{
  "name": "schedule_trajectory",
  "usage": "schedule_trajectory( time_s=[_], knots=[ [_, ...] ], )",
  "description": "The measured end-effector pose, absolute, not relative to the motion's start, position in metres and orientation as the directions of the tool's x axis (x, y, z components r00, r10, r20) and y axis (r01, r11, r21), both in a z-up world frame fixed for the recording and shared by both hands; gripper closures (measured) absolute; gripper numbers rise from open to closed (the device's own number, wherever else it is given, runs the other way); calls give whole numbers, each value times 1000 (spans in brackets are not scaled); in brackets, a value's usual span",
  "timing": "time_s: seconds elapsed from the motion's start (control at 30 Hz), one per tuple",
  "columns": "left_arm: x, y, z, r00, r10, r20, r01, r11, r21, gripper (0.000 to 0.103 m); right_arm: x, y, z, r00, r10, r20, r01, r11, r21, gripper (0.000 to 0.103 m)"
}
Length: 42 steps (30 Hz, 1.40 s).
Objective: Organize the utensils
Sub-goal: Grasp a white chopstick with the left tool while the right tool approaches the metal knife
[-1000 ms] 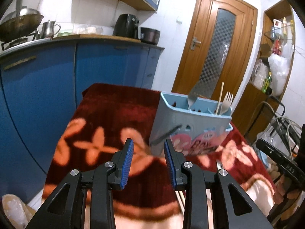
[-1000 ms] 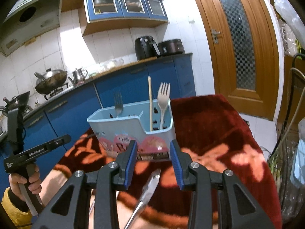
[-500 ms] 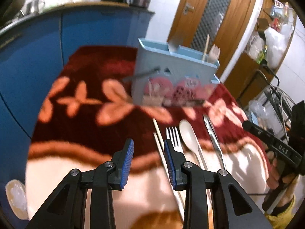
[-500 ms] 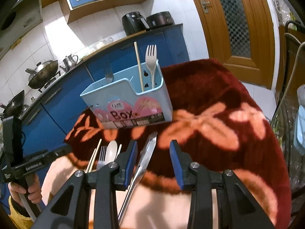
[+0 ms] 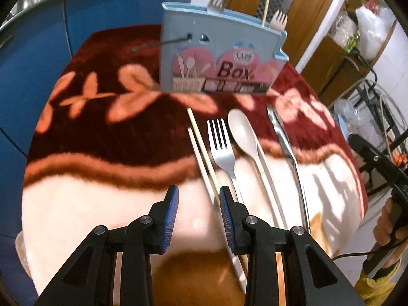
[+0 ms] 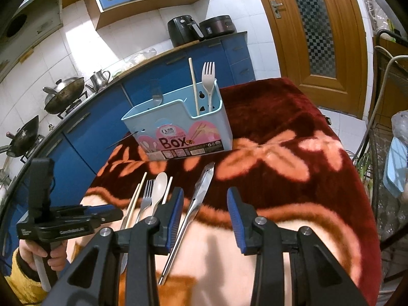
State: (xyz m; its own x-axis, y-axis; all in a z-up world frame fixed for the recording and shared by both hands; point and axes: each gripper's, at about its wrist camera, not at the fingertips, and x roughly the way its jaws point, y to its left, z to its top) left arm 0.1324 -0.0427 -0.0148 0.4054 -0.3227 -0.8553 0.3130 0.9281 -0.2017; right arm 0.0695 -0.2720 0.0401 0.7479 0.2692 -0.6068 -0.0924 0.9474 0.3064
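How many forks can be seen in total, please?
3. A metal fork lies on the blanket beside the spoon; a beige fork and a metal fork stand in the blue box. Others may be hidden inside.

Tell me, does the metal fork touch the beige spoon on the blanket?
Cannot tell. In the left wrist view the metal fork and the beige spoon lie very close side by side; neither view shows a clear gap or contact.

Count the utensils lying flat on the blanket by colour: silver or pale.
Silver: 2, the fork and the long flat piece.
Pale: 4, the spoon and three chopsticks.
Total: 6
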Motion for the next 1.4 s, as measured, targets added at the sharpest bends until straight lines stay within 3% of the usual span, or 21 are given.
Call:
schedule_trajectory(
  time_s=[0.4, 0.63, 0.87, 1.13, 1.4],
  knots=[
    [136, -48, -21, 326, -259, -909, 275, 946, -170, 65, 57, -278, 30, 737, 290, -611, -99, 940, 327, 63],
    [142, -58, -25, 250, -291, -923, 274, 936, -221, 90, 58, -286, 18, 727, 312, -612, -94, 928, 360, 63],
    [152, -64, -26, 227, -267, -937, 256, 944, -207, 94, 61, -292, 10, 713, 316, -626, -88, 926, 368, 63],
    [149, -39, -26, 250, -369, -895, 197, 924, -326, 98, 71, -285, 3, 668, 325, -669, -89, 928, 362, 63],
    [139, -14, -18, 330, -419, -846, 202, 907, -370, 98, 101, -266, 0, 577, 347, -739, -100, 928, 359, 63]
  ],
)
